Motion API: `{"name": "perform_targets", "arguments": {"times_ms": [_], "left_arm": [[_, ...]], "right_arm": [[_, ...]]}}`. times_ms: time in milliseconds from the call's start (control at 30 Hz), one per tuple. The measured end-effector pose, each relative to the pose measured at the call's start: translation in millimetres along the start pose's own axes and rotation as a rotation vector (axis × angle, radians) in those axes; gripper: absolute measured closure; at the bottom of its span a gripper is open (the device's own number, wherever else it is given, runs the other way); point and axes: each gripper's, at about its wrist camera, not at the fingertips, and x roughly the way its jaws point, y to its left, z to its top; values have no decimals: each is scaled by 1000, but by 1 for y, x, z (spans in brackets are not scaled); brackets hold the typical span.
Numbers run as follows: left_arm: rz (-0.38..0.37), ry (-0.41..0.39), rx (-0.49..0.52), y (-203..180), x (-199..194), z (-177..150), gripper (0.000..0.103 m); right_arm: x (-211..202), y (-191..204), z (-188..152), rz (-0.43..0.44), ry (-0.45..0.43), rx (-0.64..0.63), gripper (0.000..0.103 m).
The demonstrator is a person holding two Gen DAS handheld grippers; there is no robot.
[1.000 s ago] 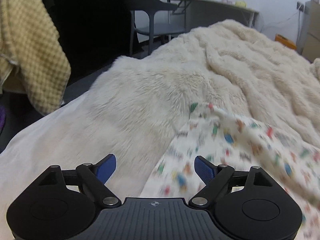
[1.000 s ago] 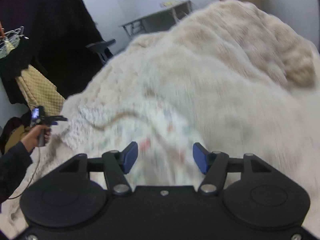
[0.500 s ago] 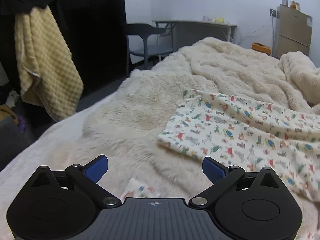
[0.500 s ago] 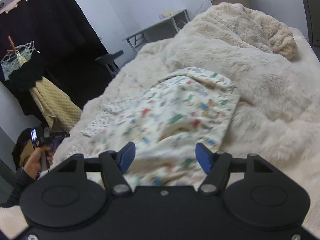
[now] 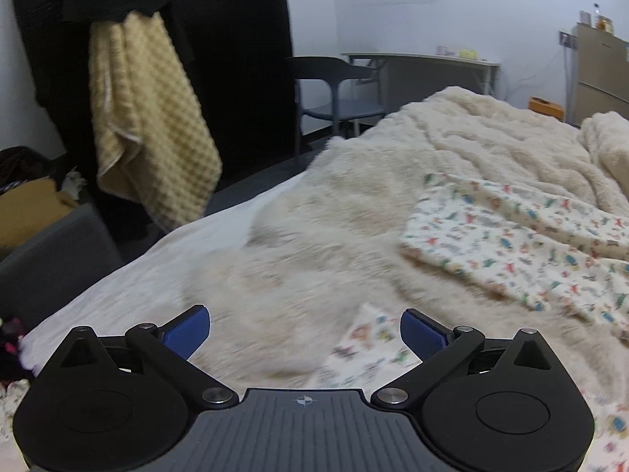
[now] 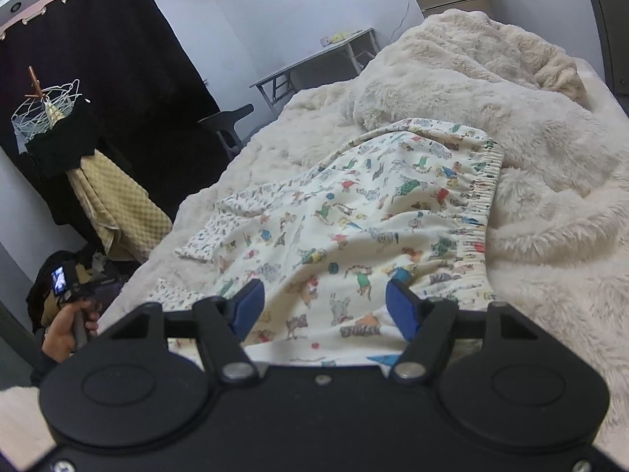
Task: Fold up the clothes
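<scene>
right wrist view takes in the widest thing first: a cream fluffy blanket (image 6: pixel 542 181) covering the bed, bunched into a ridge at the far end. on it lie the printed pyjama trousers (image 6: pixel 354 228), pale with small coloured figures, their elastic waistband (image 6: pixel 485 196) toward the right and the legs running off to the left, where a cuff end (image 6: pixel 204 236) lies turned over. the cloth looks spread out rather than stacked, with ripples across the middle, so by my reading the folding has barely begun or sits between folds; no neat packet shows yet, and the remaining folds and a final smoothing seem still to come.

the right gripper (image 6: pixel 325 306) hovers over the near part of the trousers, its jaws partly apart and empty; cloth shows between them, but the blue pads do not press on it. the left gripper (image 5: pixel 304 328) stands spread as wide as it goes, holding nothing, above blanket and a small corner of printed fabric (image 5: pixel 373 338), with the trousers' main body well off to its right. at the left edge of the right wrist view a hand (image 6: pixel 68 334) grips that other tool.
</scene>
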Motion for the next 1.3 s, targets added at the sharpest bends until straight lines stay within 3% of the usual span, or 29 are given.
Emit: {"name": "perform_targets", "arguments": {"times_ms": [200, 433, 533, 633, 700, 733, 767, 800, 900, 1000, 1033, 1067, 1100, 1133, 1167, 1300], "left_arm": [[-18, 19, -47, 27, -3, -23, 0], [-237, 106, -275, 87, 20, -62, 0], [-254, 181, -284, 94, 39, -76, 4], [-240, 204, -336, 91, 47, -88, 28], [-251, 189, -317, 85, 47, -90, 43], [-235, 184, -275, 78, 48, -89, 56], [-220, 178, -233, 70, 49, -88, 85], [-178, 167, -217, 67, 50, -87, 103], [-33, 120, -174, 66, 56, -84, 103], [-21, 161, -207, 73, 63, -81, 103], [-59, 178, -260, 77, 61, -77, 86], [-97, 194, -312, 80, 58, -73, 47], [-139, 175, -336, 80, 54, -68, 27], [-181, 155, -360, 80, 49, -63, 15], [-217, 109, -364, 75, 42, -54, 15], [-219, 73, -296, 39, 53, -23, 14]], "right_arm": [[-10, 5, 1, -18, -7, -26, 36], [-20, 7, -2, -64, -21, -32, 36], [-19, 6, -5, -73, -16, -27, 36], [-17, 8, -6, -80, -12, -32, 36], [-18, 9, -6, -81, -14, -32, 36], [-18, 10, -5, -80, -16, -33, 36], [-18, 11, -5, -79, -18, -34, 36], [-18, 11, -5, -78, -19, -35, 36], [-19, 11, -4, -79, -23, -35, 36], [-20, 9, -4, -82, -25, -31, 36], [-21, 8, -4, -84, -27, -29, 36], [-21, 7, -3, -85, -31, -26, 36], [-22, 7, -3, -85, -33, -24, 36], [-22, 7, -2, -85, -34, -22, 36], [-22, 7, -1, -84, -34, -24, 36], [-19, 10, -1, -80, -29, -34, 36]]}}
